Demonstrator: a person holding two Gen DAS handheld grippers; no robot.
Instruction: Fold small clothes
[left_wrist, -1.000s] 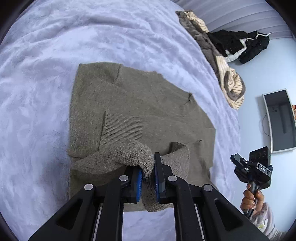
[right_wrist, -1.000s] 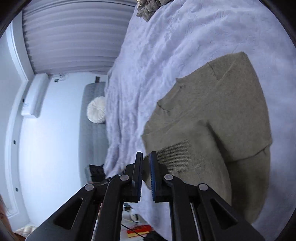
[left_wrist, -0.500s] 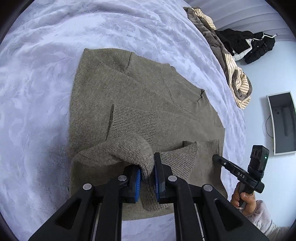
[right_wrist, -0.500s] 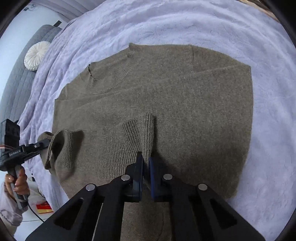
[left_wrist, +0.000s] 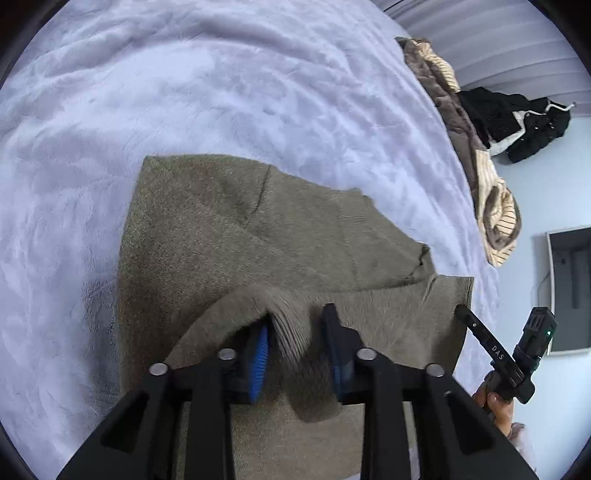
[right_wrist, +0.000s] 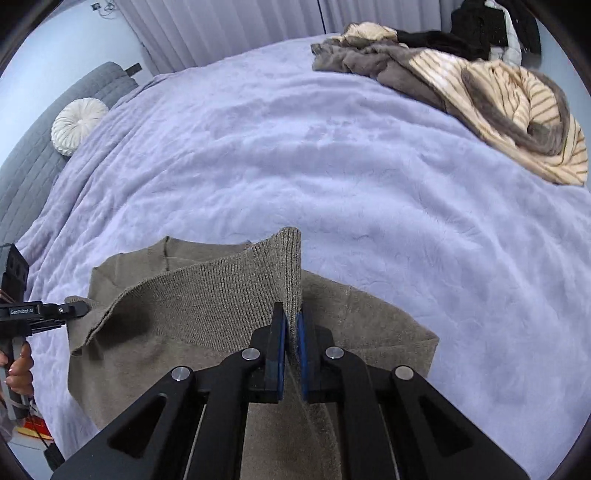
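1. Left of the sweater (right_wrist: 207, 306), at the frame edge of the right wrist view, a hand (right_wrist: 18, 373) holds the left gripper (left_wrist: 295, 343); its tips reach the sweater's left edge.
2. On the bed (right_wrist: 332, 166) the sweater lies flat, olive-brown knit, collar toward the far side, one ribbed flap raised over its body.
3. Over the sweater's near edge, the left gripper has just been opening: its jaws now stand spread, and a blurred fold of ribbed knit hangs loose between them, not pressed by the pads.
4. At the sweater's middle, the right gripper (right_wrist: 290, 336) is pressed together, pinching the flap's ribbed edge, which stands upright above the jaws.
5. Right of the sweater, well apart at the bed's far corner, lies a heap of clothes (right_wrist: 461, 85), striped, grey and black.
6. Judged step: a sleeve or side fold is being laid inward, the left side let go, the right side carried.
7. Next move likely calls for lowering the right flap flat across the body, releasing it there, then smoothing without dragging the layer beneath.
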